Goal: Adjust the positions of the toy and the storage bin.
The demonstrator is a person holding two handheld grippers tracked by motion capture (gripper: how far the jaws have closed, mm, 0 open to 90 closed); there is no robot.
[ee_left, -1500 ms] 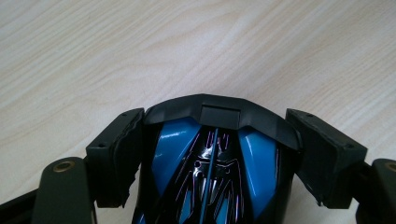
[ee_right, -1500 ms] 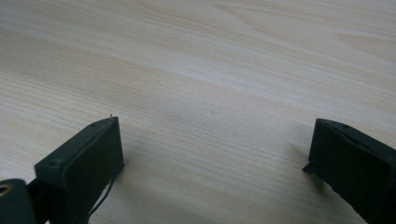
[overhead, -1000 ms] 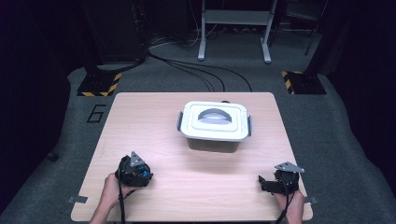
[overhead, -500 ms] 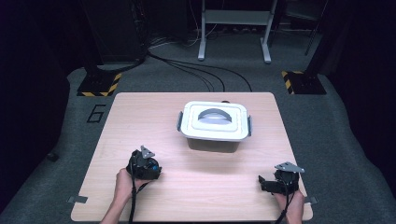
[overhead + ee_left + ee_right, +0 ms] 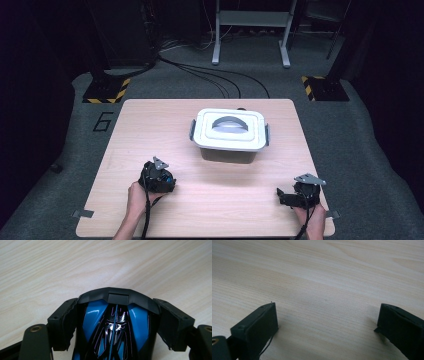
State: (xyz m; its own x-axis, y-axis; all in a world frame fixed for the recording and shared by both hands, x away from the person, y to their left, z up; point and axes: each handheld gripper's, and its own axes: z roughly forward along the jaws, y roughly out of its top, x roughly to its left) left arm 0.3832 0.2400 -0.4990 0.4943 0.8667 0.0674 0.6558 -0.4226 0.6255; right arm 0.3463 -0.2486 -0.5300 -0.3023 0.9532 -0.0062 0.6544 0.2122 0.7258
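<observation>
High view: left hand-held gripper (image 5: 159, 177) sits near the desk (image 5: 150, 125) front-left, box (image 5: 229, 134) well apart, lid on.

Left gripper view: jaws just opened a bit around a blue-black toy (image 5: 115, 327); grip looks loose, so it could slip.

Right gripper view: right hand-held gripper (image 5: 325, 326) wide apart, empty, idle.

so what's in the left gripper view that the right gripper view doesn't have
Left gripper view: a glossy blue and black object sits between the jaws of the left gripper. The pads are against its sides, and the jaws have just been opening a little. Right gripper view: the right gripper has its jaws wide apart with nothing between them. Both: the pale wooden table beneath the jaws.
</observation>
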